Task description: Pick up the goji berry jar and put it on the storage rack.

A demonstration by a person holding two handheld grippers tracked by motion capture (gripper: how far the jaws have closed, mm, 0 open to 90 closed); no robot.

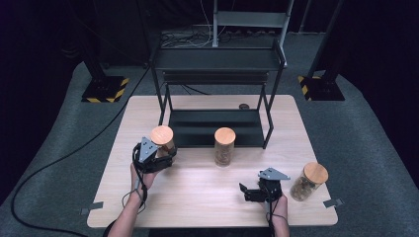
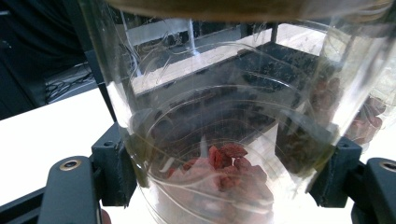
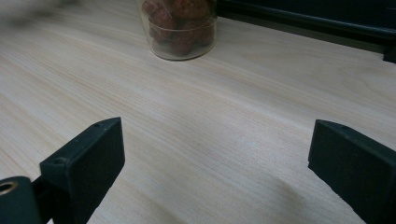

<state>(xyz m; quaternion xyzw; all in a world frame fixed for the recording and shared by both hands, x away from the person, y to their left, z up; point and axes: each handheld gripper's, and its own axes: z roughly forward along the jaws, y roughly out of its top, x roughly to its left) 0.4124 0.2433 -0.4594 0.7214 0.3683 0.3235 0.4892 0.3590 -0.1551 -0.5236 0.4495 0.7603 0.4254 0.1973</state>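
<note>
Jar [image 2: 219,140] clamped mid-body in my left hand-held gripper [image 1: 154,159], at desk [image 1: 197,197] left, before rack [image 1: 217,123]. Glass looks rigid, slick, breakable; I judge it light, berries only low. Keep grip below wooden lid [image 1: 162,134]. Right hand-held gripper [image 1: 257,192] wide, empty.

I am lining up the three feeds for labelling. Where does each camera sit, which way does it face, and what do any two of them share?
High view: above the person's side, looking forward and down on the light wooden table; forearms and both grippers enter from below.
Left gripper view: on the left gripper, jaws against a clear glass jar with a wooden lid, black metal rack behind.
Right gripper view: on the right gripper, open, low over the table, facing the middle jar.
Shared: the left-held jar shows in high and left gripper views.
</note>
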